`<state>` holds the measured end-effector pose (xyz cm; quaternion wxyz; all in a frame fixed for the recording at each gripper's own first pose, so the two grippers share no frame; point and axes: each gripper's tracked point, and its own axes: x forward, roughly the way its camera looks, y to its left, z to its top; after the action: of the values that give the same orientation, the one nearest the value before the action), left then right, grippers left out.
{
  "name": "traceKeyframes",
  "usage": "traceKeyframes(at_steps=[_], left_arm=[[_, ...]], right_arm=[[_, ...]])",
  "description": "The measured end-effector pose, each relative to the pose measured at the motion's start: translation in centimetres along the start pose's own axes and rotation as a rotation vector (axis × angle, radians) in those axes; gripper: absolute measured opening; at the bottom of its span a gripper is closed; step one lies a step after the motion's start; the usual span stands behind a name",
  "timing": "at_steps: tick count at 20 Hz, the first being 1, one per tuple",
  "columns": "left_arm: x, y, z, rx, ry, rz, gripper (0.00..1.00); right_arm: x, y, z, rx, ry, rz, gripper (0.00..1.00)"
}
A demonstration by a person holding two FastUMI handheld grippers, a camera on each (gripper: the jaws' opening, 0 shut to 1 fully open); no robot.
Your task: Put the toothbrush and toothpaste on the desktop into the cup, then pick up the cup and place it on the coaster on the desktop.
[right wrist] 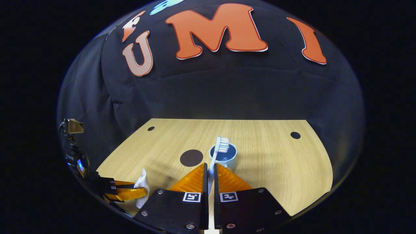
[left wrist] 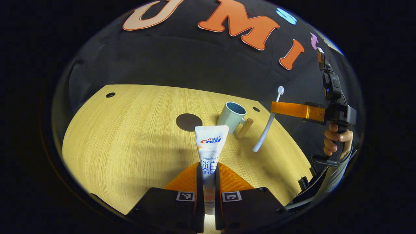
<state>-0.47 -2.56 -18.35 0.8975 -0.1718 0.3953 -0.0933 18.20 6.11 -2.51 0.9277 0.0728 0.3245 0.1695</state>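
Both tools loaded — left gripper clamped on the toothpaste, right gripper pinching the toothbrush upright above the cup — apparently ready to drop in, the coaster waiting beside.

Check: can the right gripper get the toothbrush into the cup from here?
Probably yes. The right gripper holds the toothbrush upright, near the open cup, with nothing between them.

Recording booth: black cloth wall, desktop.
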Motion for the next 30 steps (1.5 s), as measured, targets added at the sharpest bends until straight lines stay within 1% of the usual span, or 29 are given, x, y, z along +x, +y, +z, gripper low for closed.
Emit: traceKeyframes(at_steps=[4, 9, 11, 13, 15, 19, 24, 27, 30], left_arm=[[-0.2, 0.0, 0.1, -0.013, -0.019, 0.012, 0.15], [0.0, -0.2, -0.2, -0.041, -0.033, 0.034, 0.16], [0.3, -0.1, -0.2, -0.052, -0.039, 0.038, 0.15], [0.3, -0.2, -0.3, -0.059, -0.042, 0.038, 0.15], [0.2, -0.1, -0.1, -0.058, -0.045, 0.039, 0.16], [-0.2, -0.2, 0.2, -0.047, -0.065, 0.051, 0.16], [-0.7, 0.0, 0.8, -0.024, -0.100, 0.051, 0.16], [-1.4, 0.0, 1.5, -0.011, -0.133, 0.045, 0.15], [-3.0, 0.2, 3.6, -0.008, -0.149, 0.050, 0.17]], right_arm=[[0.8, -0.5, 2.1, 0.009, -0.040, 0.002, 0.07], [1.2, -0.8, 6.1, 0.010, -0.133, -0.012, 0.07], [2.2, -1.7, 7.8, 0.003, -0.201, -0.033, 0.07], [3.8, -2.5, 8.6, -0.001, -0.226, -0.058, 0.07], [4.9, -3.1, 8.7, -0.013, -0.239, -0.074, 0.07], [7.1, -3.5, 8.4, -0.020, -0.244, -0.075, 0.07], [9.5, -4.3, 6.4, -0.031, -0.218, -0.097, 0.07], [10.8, -5.1, 4.8, -0.004, -0.184, -0.103, 0.07], [11.8, -5.6, 3.4, 0.053, -0.161, -0.106, 0.07]])
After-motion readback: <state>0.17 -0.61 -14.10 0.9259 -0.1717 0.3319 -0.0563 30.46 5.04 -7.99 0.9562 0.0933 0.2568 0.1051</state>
